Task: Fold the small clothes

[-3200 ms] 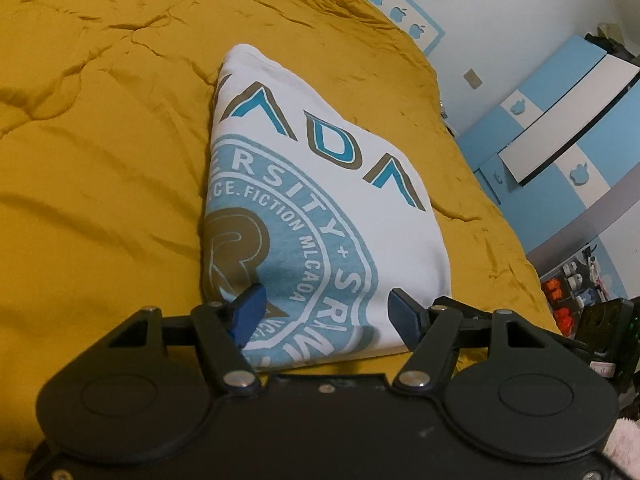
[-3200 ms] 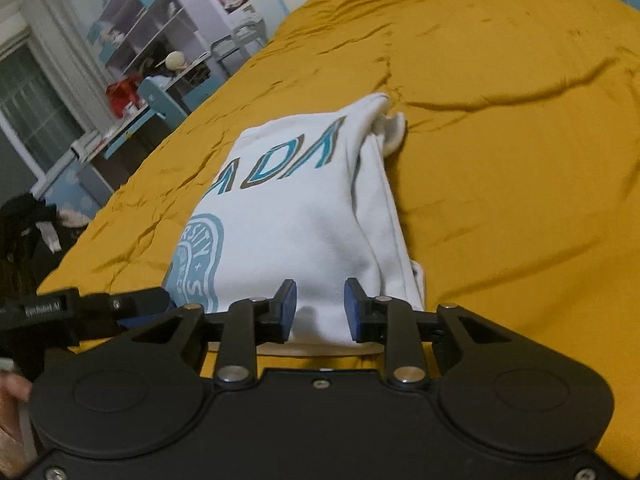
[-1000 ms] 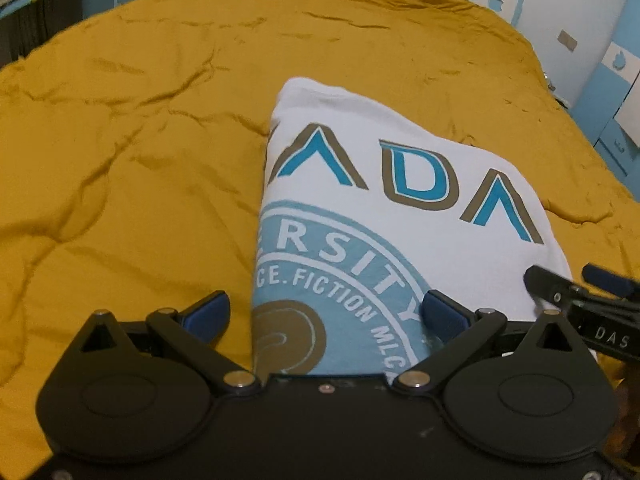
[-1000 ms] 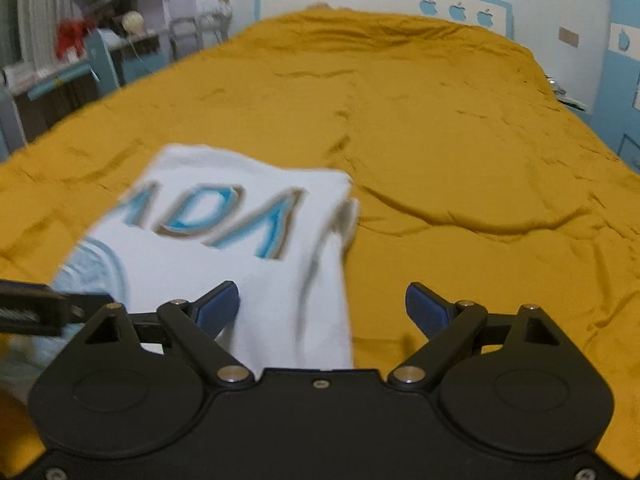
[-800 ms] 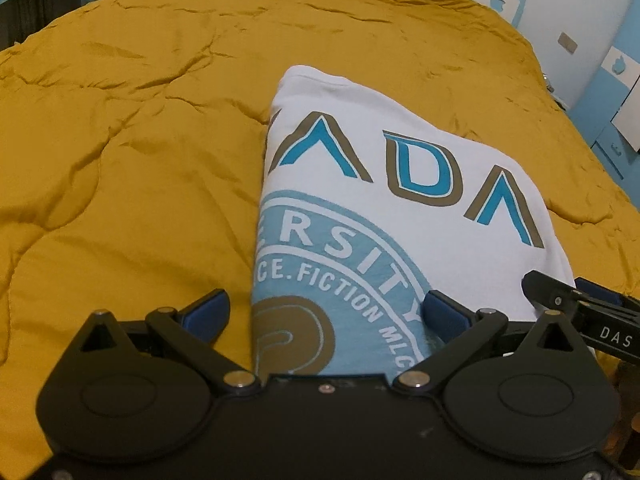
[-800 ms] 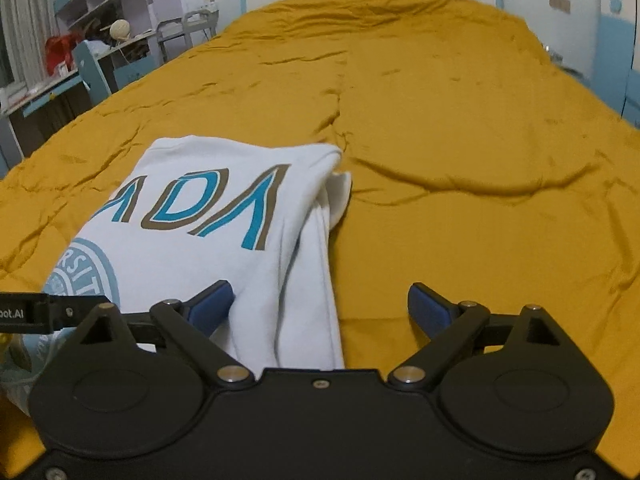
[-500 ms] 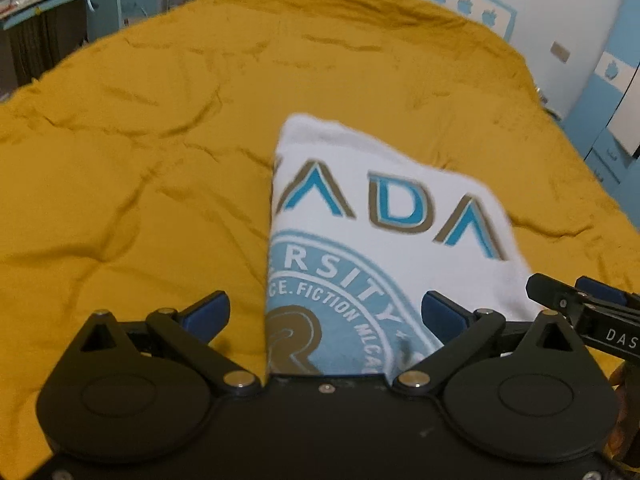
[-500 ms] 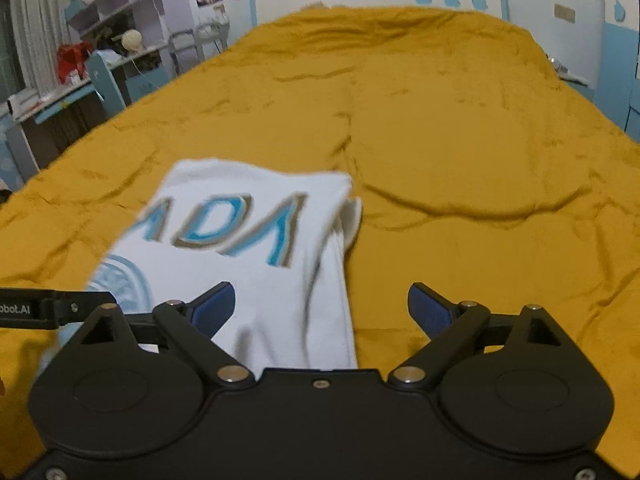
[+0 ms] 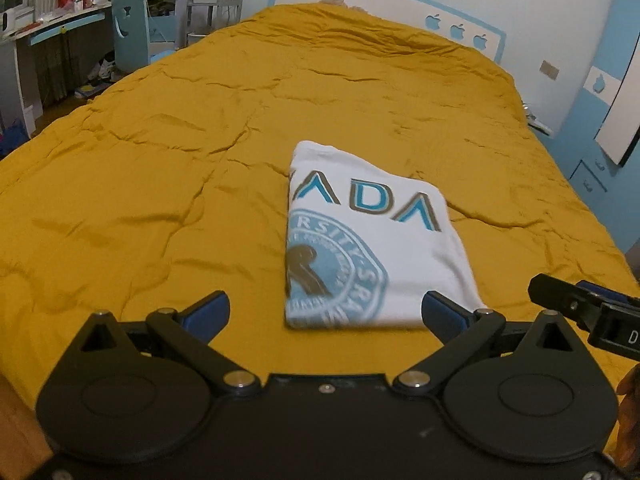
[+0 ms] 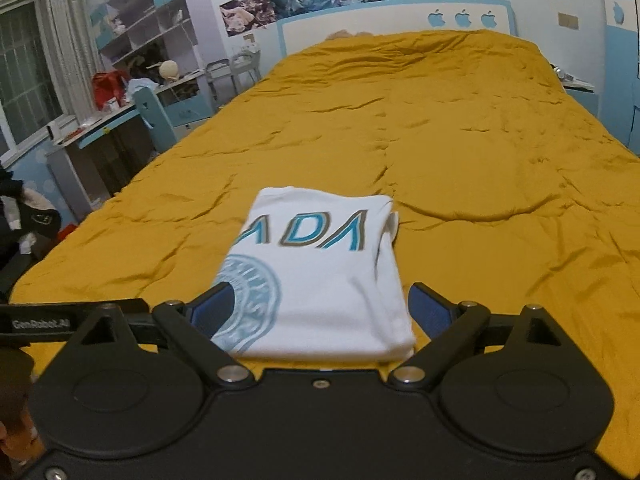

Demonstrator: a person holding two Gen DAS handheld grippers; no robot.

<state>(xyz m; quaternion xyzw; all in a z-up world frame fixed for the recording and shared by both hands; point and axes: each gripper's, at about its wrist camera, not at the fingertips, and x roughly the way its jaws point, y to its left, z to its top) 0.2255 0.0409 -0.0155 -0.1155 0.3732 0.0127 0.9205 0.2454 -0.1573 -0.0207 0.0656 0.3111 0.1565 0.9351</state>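
Observation:
A white T-shirt with blue and brown lettering and a round blue print lies folded into a rectangle on the mustard yellow bedspread; it shows in the left wrist view (image 9: 372, 236) and the right wrist view (image 10: 324, 280). My left gripper (image 9: 326, 314) is open and empty, held above the shirt's near edge. My right gripper (image 10: 320, 308) is open and empty, above and just short of the shirt's near edge. The right gripper's side also shows at the right of the left wrist view (image 9: 588, 312).
The yellow bedspread (image 10: 480, 140) covers a large bed with a white and blue headboard (image 10: 400, 16). A desk and blue chair (image 9: 128, 32) stand to the left of the bed. A blue wardrobe (image 9: 616, 100) stands to the right.
Both grippers have lifted and pulled back from the folded shirt, so it looks smaller and farther away. The right gripper, narrow 3.2 s ago, now stands wide open. The shirt lies still.

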